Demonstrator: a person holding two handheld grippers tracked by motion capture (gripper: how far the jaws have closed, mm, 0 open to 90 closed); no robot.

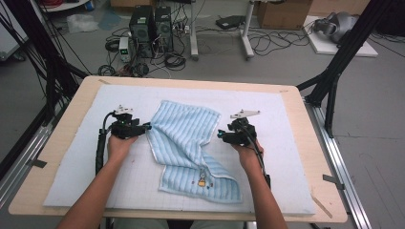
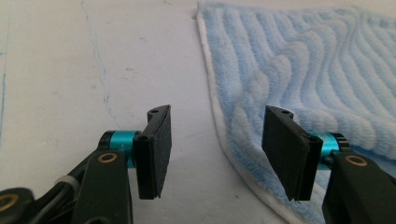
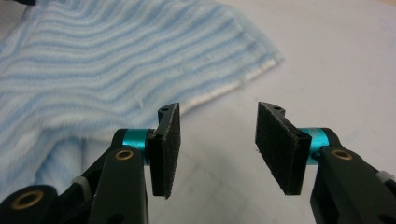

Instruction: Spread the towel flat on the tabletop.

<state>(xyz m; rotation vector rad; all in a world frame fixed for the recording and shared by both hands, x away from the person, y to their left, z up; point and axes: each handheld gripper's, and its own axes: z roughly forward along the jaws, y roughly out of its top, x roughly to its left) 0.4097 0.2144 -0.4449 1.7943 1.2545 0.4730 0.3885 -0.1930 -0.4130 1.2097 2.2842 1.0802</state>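
A light blue striped towel [image 1: 184, 138] lies partly folded on the pale mat [image 1: 286, 119], its lower part carrying a small embroidered figure. My left gripper [image 1: 148, 127] sits at the towel's left edge, open, nothing between its pads. From the left gripper view the towel [image 2: 303, 65] spreads to the right, its white hem running just past the open left gripper [image 2: 215, 149]. My right gripper [image 1: 220, 134] is beside the towel's right edge, also open and empty. Seen from the right gripper view, the towel's corner [image 3: 116, 60] lies to the left of the open right gripper [image 3: 217, 147].
The mat covers a wooden table [image 1: 67, 124] with rounded corners. Beyond the far edge, computer towers [image 1: 152, 26], cables and black frame legs [image 1: 334, 81] stand on the floor. Bare mat stretches left of my left hand and right of my right hand.
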